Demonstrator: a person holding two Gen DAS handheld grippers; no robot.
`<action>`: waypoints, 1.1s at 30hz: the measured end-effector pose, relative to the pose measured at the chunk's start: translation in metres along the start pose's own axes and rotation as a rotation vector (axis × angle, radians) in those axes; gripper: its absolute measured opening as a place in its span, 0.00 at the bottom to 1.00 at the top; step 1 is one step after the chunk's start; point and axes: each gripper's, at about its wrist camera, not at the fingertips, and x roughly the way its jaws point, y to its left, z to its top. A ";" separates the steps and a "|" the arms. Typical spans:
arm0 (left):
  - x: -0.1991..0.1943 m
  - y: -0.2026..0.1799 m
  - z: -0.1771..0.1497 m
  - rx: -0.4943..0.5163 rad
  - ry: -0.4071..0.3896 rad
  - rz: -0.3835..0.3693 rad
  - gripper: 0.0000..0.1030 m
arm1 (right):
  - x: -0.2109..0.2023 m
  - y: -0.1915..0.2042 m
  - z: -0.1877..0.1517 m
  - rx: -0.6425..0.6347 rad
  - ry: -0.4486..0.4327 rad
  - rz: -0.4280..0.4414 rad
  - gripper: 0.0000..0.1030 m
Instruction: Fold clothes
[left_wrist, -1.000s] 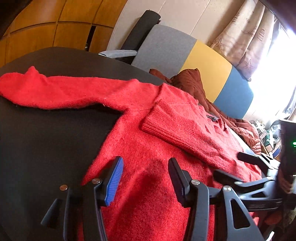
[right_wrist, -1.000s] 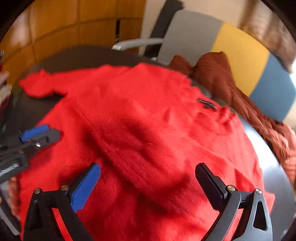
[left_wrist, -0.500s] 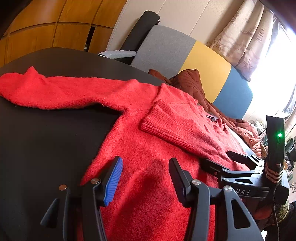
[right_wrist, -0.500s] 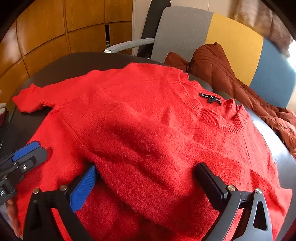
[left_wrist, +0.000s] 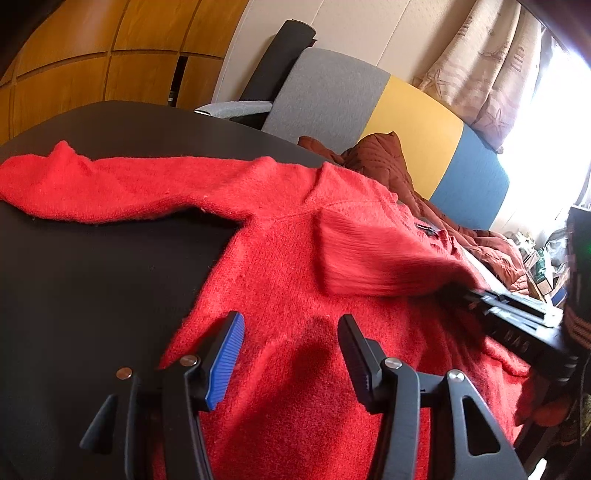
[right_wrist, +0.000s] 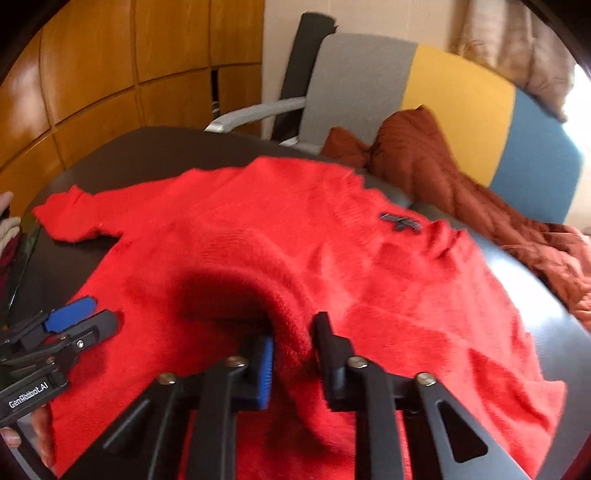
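Presently catalogued, item one: red sweater, spread flat on the dark round table, body toward 6 o'clock in both views, neck label toward 1 o'clock in the right wrist view. One sleeve lies stretched out along the tabletop toward 9 o'clock in the left wrist view; the other sleeve is folded across the chest, its ribbed cuff pointing to 11 o'clock.

Item two: right gripper. Jaws nearly together, clamped on a raised ridge of the folded sleeve, knit bunched between blue pad and black pad. The fabric arches up behind the grip and casts a dark shadow beneath.

Item three: left gripper. Jaws wide apart, holding nothing, poised just above the sweater's lower body near its 9 o'clock side edge; whether the tips touch the knit cannot be told.

Item four, background: brown quilted garment heaped at the table's far edge, at 2 o'clock, before a grey, yellow and blue chair.

Risks, as judged: the pinch takes only a thick, fuzzy fold, so the knit may slide out under a quick pull. A pinch that has caught the body layer beneath would drag the whole sweater askew, since the left gripper pins nothing down. A slanted sleeve leaves a crooked fold.
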 end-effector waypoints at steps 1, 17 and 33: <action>0.000 0.000 0.000 0.001 0.000 0.001 0.52 | -0.006 -0.004 0.000 0.004 -0.014 -0.024 0.16; 0.000 0.000 0.000 0.007 0.003 0.002 0.52 | -0.136 -0.213 -0.096 0.351 -0.066 -0.669 0.14; -0.001 -0.002 0.000 0.042 0.016 0.026 0.52 | -0.155 -0.193 -0.136 0.668 -0.150 -0.228 0.73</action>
